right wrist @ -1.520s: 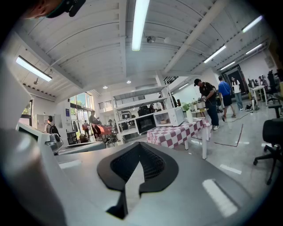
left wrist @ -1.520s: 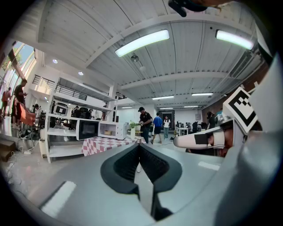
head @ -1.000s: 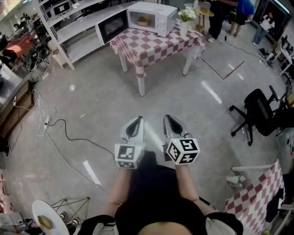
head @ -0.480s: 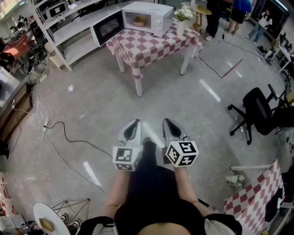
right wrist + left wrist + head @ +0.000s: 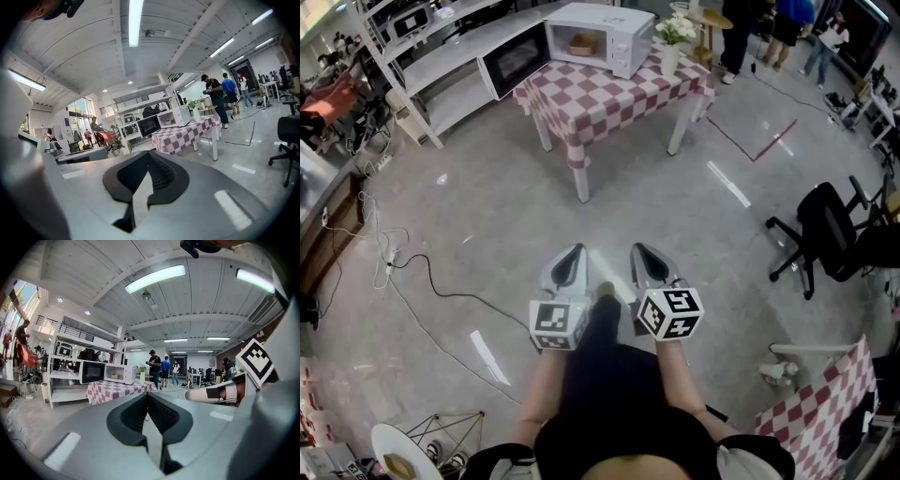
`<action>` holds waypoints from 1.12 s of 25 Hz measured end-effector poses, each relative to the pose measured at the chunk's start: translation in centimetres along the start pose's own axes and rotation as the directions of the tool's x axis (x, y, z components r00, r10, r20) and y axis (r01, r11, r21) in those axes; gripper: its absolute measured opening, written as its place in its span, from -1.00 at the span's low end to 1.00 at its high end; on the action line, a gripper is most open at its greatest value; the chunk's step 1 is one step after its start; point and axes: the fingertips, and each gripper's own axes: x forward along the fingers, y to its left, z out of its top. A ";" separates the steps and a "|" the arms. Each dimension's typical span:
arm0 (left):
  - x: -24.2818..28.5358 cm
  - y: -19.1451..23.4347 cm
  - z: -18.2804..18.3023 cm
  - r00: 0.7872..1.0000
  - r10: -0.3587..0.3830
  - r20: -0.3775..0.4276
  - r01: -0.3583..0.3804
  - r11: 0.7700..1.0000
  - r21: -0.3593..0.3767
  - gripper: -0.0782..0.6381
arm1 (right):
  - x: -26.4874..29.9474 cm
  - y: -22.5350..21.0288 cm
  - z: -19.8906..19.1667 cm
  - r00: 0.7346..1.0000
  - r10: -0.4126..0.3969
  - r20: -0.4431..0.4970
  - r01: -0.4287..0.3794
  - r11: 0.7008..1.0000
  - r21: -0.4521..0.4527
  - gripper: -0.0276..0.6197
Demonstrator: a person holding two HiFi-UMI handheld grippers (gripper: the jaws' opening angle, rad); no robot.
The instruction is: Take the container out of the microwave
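Head view looks steeply down from afar; both gripper views face the distant microwave [image 5: 600, 37].

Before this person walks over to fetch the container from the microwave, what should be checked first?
1. Microwave door open: ok, it hangs wide open.
2. Container in sight inside: ok.
3. Microwave within reach: not ok, the table stands well ahead across the floor.
4. Left gripper ready to grasp: not ok, jaws together, holding nothing.
5. Right gripper ready: not ok, jaws together, holding nothing.
6. Cable on the floor: ok, it lies left of the straight path.
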 end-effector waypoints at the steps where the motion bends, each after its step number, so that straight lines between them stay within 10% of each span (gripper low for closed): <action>1: 0.4 0.2 0.0 1.000 0.002 -0.001 -0.002 1.000 -0.002 -0.76 | 0.4 -0.2 0.1 1.000 -0.001 -0.003 0.001 1.000 0.001 -0.91; 28: 14.3 6.5 3.6 1.000 0.001 -0.015 -0.001 0.999 -0.034 -0.76 | 12.7 -6.2 6.5 0.998 -0.019 -0.060 0.021 1.000 0.023 -0.91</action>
